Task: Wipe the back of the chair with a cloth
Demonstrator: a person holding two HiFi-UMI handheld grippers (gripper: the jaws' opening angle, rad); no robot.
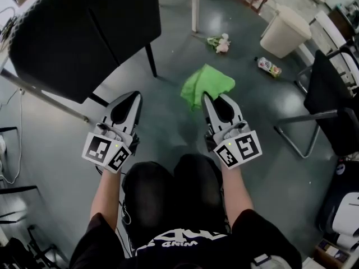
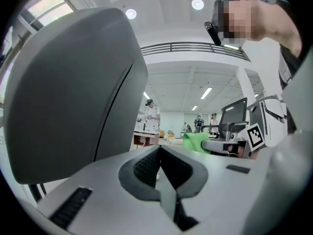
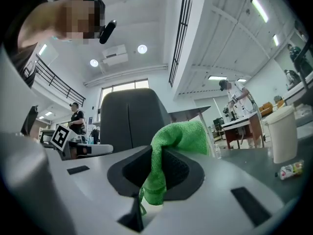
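Floor: grey, glossy. Standing on it: 1 black chair, 1 white bin. Lying near the bin: 1 bottle, 1 flower bunch.

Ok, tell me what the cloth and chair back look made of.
The cloth: green microfibre or terry, judging by its fuzzy nap and soft folds. The chair back: smooth, matte, dark shell; plastic or tight upholstery, cannot tell which.

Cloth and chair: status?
Right gripper shut on green cloth. Left gripper shut, empty. Chair back ahead-left, cloth not yet on it.
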